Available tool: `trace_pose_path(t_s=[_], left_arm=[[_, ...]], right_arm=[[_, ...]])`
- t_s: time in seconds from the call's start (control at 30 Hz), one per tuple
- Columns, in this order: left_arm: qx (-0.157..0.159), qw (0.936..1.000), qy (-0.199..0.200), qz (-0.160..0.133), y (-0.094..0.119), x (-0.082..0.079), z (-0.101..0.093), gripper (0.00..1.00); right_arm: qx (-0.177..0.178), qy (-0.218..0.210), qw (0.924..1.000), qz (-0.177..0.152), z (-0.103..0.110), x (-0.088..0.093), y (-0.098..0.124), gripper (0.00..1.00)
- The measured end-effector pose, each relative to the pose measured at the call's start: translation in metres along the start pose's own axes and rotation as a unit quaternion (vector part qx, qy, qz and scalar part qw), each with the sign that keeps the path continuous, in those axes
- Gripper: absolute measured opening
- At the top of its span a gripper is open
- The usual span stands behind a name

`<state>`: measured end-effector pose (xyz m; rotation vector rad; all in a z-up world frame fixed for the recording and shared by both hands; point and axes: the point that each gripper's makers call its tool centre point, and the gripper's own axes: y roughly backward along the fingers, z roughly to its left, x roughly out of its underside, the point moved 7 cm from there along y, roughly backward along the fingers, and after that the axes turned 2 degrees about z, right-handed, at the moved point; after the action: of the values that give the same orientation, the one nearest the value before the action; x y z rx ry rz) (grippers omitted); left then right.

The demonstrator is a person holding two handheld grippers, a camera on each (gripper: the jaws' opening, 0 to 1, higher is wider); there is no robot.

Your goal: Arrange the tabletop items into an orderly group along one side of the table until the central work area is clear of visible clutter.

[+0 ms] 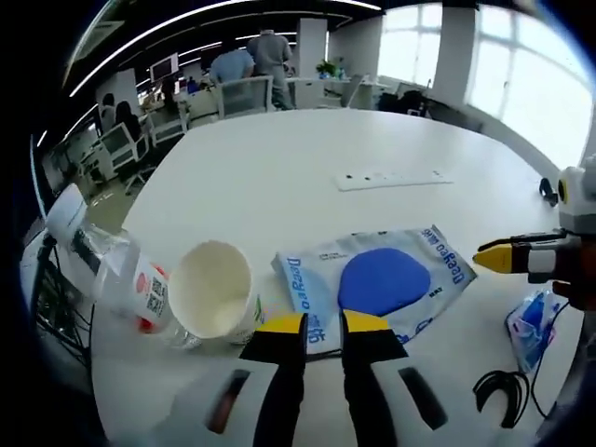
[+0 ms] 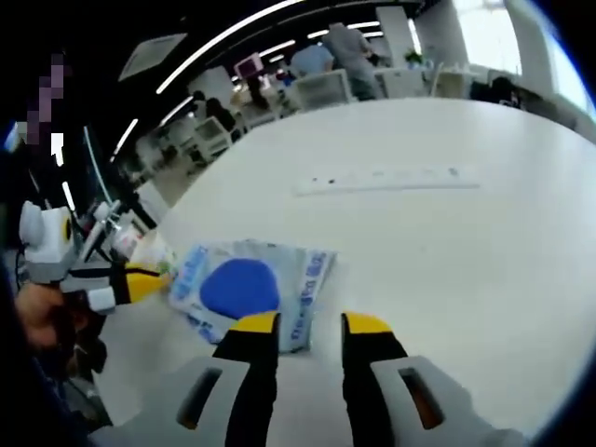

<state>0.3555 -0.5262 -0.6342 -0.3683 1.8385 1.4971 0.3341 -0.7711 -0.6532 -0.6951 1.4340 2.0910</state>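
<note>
A blue-and-white tissue packet [image 1: 382,279] lies flat on the white table [image 1: 307,168], just beyond my left gripper [image 1: 323,326], whose jaws stand slightly apart with nothing clamped. Left of the packet, a white paper cup [image 1: 214,291] lies on its side with a clear plastic bottle [image 1: 112,270] lying beside it. My right gripper [image 1: 507,256] reaches in from the right, short of the packet. In the right gripper view the packet [image 2: 247,284] sits just ahead and left of my right gripper [image 2: 312,326], which is open and empty. A hand holds the left gripper [image 2: 140,279] at the packet's left edge.
A white power strip [image 1: 391,177] is set into the table's middle. A small blue-and-white wrapper [image 1: 533,321] and a black cable [image 1: 503,391] lie at the near right. The table edge runs close past the bottle. Office chairs [image 1: 244,93] and people stand beyond the far side.
</note>
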Motion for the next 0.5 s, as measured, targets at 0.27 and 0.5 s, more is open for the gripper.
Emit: trace_pose_path(t_s=[0.27,0.5], left_arm=[[0.018,0.9996,0.012,-0.018,0.012,0.019,-0.002,0.15],[0.046,0.9969,0.035,-0.053,0.018,0.018,-0.013,0.21]], right_arm=[[-0.001,0.017,0.9999,-0.002,0.002,0.012,0.017,0.3],[-0.004,0.023,0.9997,0.007,0.004,0.028,0.026,0.39]])
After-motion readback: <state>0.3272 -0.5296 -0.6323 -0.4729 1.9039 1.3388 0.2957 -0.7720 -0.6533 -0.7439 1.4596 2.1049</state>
